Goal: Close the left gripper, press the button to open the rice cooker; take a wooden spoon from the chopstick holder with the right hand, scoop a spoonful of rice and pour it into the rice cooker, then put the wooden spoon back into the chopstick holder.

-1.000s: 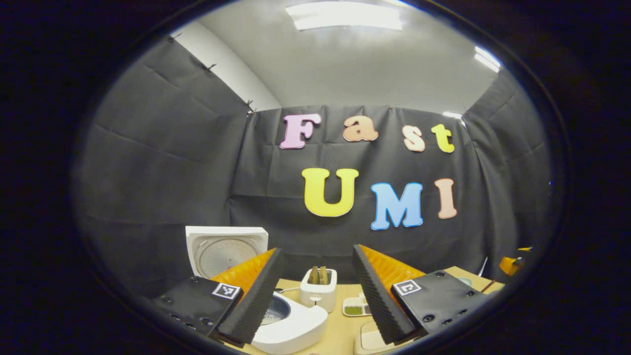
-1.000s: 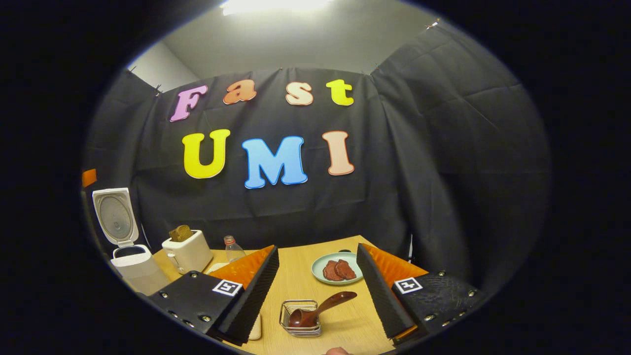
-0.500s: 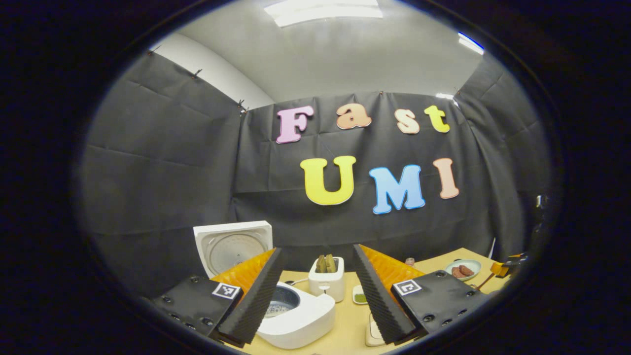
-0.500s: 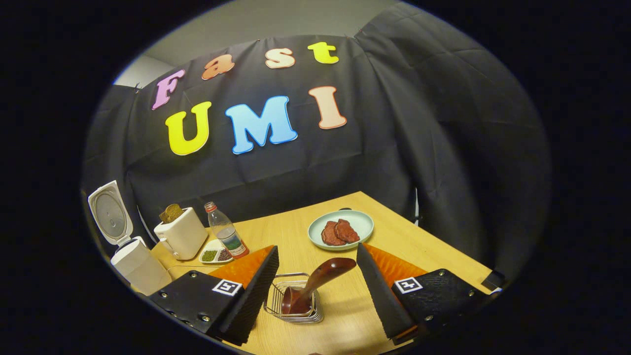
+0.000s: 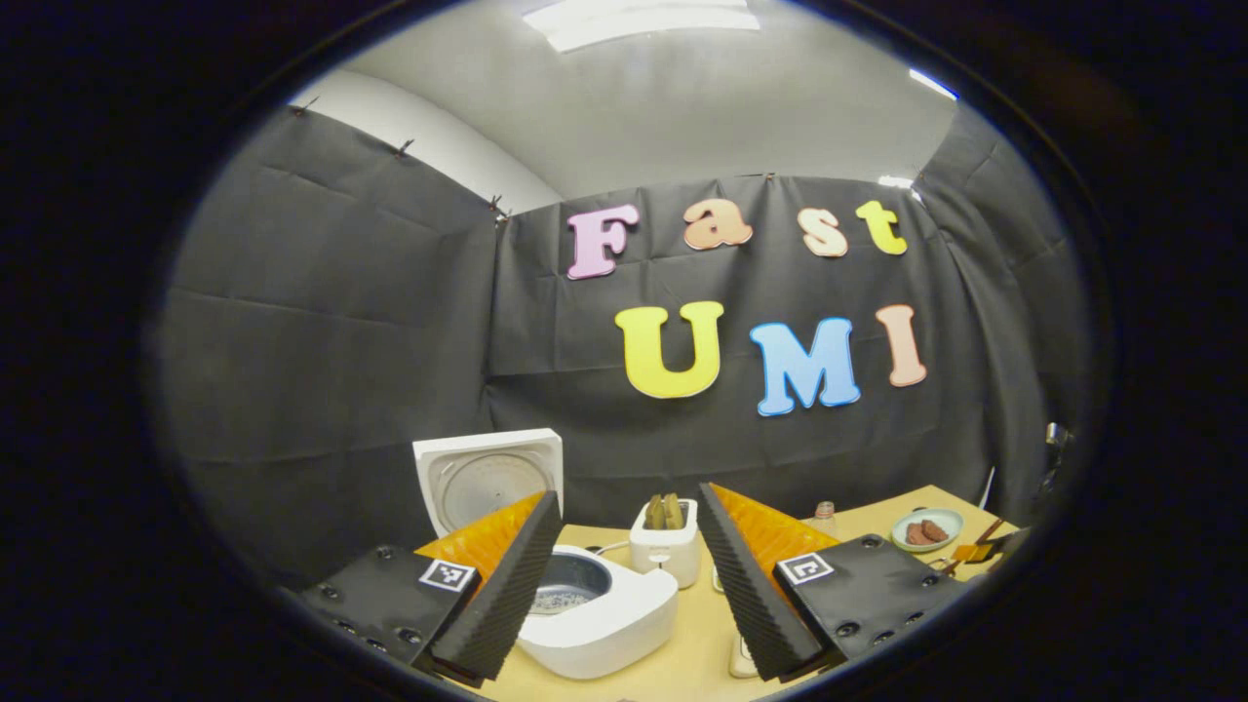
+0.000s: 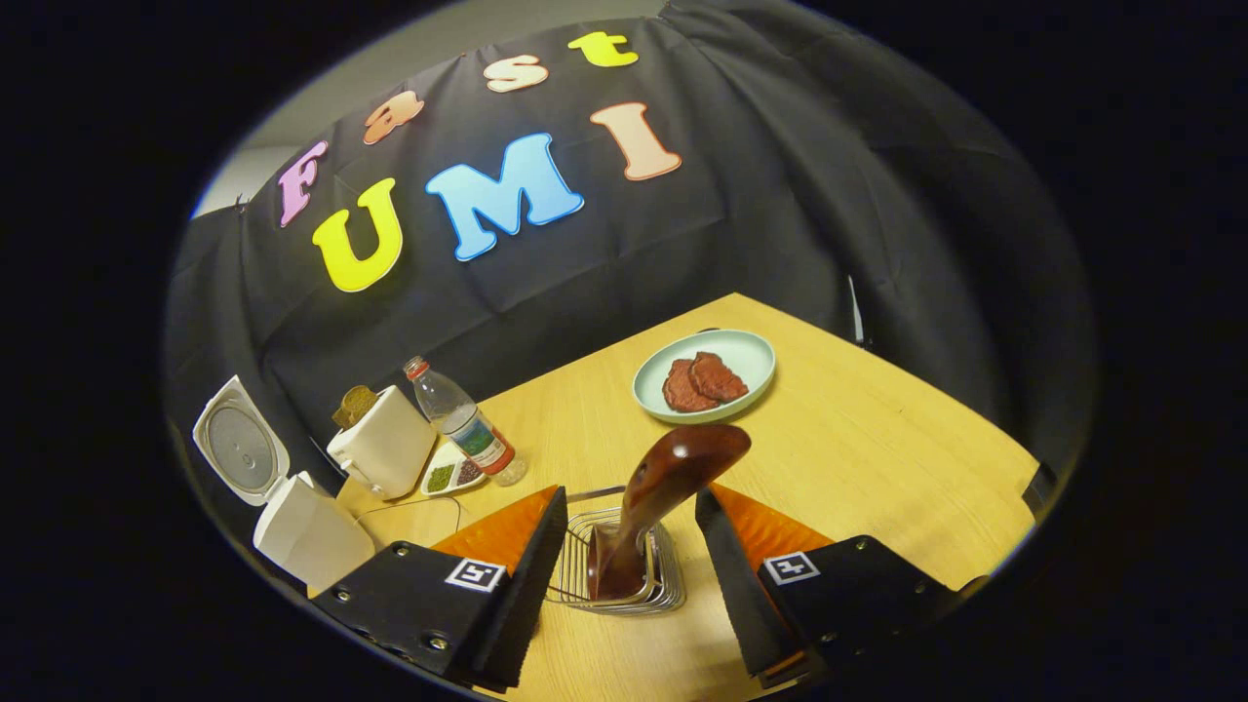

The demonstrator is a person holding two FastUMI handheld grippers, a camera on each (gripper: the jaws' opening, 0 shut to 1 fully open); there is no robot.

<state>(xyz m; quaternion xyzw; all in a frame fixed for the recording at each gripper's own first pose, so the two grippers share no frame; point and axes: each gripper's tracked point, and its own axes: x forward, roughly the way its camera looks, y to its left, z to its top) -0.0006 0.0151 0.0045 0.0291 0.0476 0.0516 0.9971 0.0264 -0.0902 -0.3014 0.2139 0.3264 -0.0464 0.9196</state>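
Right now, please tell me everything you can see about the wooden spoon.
The wooden spoon looks like dark reddish-brown, glossy wood. It stands bowl-down in the wire chopstick holder, which sits on the light wooden table. Its thick rounded handle rises out of the holder and leans to the upper right, toward the plate. The handle lies between the open fingers of the right tongs, which are not pressing on it. The bowl is partly hidden by the wires.

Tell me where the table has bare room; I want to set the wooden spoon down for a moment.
In the right gripper view, bare table runs right of the plate of meat and the wire chopstick holder. Another patch lies between the bottle and the plate. The far left is crowded: rice cooker, toaster, divided dish.
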